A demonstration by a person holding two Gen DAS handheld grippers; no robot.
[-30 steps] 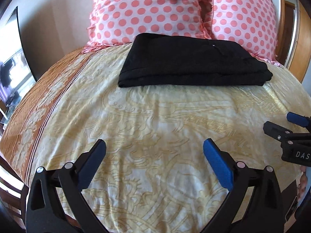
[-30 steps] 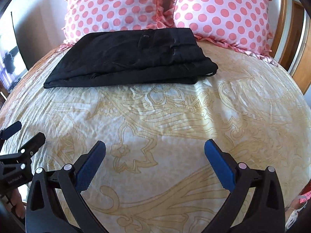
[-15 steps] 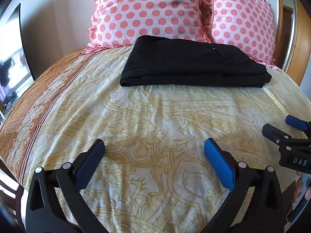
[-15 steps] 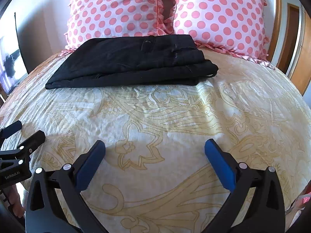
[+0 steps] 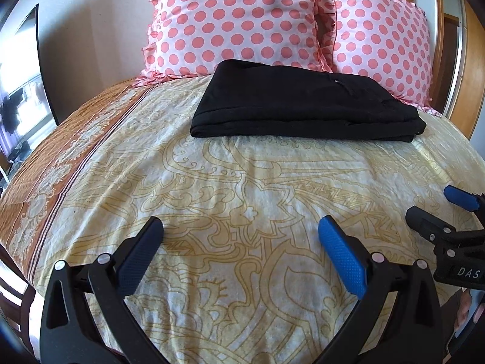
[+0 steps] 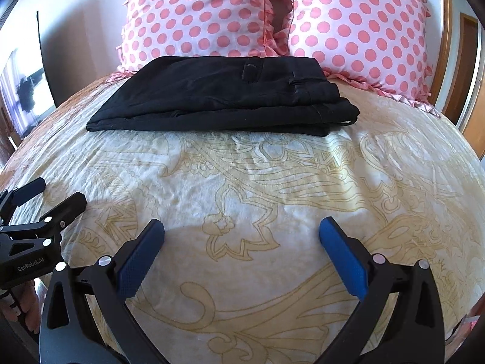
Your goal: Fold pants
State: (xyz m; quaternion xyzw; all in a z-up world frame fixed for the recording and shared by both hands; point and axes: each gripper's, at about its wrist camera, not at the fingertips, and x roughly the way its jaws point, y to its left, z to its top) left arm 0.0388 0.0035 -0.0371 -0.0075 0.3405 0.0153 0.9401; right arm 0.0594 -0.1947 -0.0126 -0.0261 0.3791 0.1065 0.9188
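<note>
The black fabric pants (image 5: 306,107) lay as a flat, layered rectangle at the far end of the bed, on the cream bedspread with its gold scroll pattern (image 5: 242,188), their far edge just in front of the two pink polka-dot pillows (image 5: 239,21). In the right wrist view the pants (image 6: 224,97) showed several stacked layers with the waistband end to the right and a small loop of fabric or cord sticking out at the near right corner. Judged from this, the folding itself looked finished, or very nearly so, and the step in hand seemed to be the pull-back after the last fold.

The left gripper (image 5: 239,242) was released, its blue-padded fingers spread wide and holding nothing, low over bare bedspread near the foot of the bed. The right gripper (image 6: 241,242) was likewise spread and empty. Each appeared at the edge of the other's view, side by side, the right gripper (image 5: 448,212) at the right edge of the left view and the left gripper (image 6: 45,200) at the left edge of the right view. The pants lay well apart from both, straight ahead and farther up the bed, with open bedspread between.

If anything remained, the next move would probably call for a reach forward to tuck in that stray loop or square up the near edge; otherwise only a clean withdrawal without dragging the bedspread.
</note>
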